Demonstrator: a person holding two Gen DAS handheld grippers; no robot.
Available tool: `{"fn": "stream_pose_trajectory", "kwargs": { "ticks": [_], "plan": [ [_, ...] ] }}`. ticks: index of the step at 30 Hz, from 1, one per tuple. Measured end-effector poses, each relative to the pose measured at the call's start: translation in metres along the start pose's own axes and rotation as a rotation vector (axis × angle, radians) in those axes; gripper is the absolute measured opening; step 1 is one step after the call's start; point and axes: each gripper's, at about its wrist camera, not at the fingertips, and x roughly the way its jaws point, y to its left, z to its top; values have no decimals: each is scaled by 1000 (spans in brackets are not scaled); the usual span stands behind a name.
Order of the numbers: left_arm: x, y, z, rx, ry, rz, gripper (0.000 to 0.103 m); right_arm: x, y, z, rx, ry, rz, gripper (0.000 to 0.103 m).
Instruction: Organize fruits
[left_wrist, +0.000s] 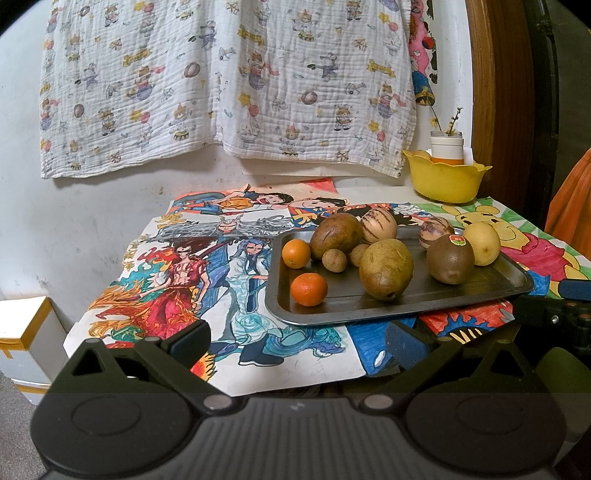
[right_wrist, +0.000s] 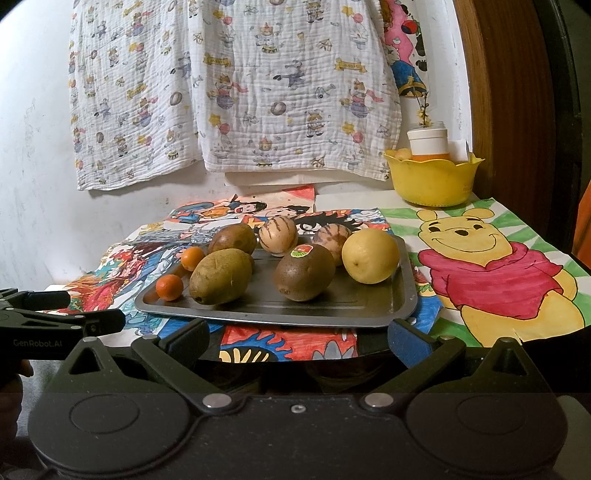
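Observation:
A grey metal tray (left_wrist: 513, 284) (right_wrist: 402, 306) holds several fruits: two small oranges (left_wrist: 309, 289) (right_wrist: 169, 287), a brown-green fruit at the front (left_wrist: 386, 268) (right_wrist: 221, 276), a kiwi with a sticker (left_wrist: 450, 259) (right_wrist: 304, 271), a yellow fruit (left_wrist: 481, 243) (right_wrist: 370, 255), two striped pale fruits (left_wrist: 378, 225) (right_wrist: 277, 230) and small brown round ones (left_wrist: 334, 260). My left gripper (left_wrist: 297, 343) is open and empty, short of the tray's near edge. My right gripper (right_wrist: 297, 341) is open and empty, also just before the tray.
Coloured drawings cover the table (left_wrist: 177, 280) (right_wrist: 498, 266). A yellow bowl (left_wrist: 445, 181) (right_wrist: 432, 179) with a white jar stands at the back right. A printed cloth (left_wrist: 221, 81) hangs on the wall. A white box (left_wrist: 26, 332) sits at the left. The left gripper shows in the right wrist view (right_wrist: 55, 317).

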Motion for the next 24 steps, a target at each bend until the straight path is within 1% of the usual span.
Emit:
{"fn": "stream_pose_trajectory", "kwargs": {
  "ticks": [19, 24],
  "plan": [
    [0, 1, -1, 0, 1, 2, 103, -1, 0, 0, 4, -10, -7, 102],
    [-1, 4, -2, 0, 5, 42, 103, -1, 1, 1, 2, -10, -1, 102]
  ]
}}
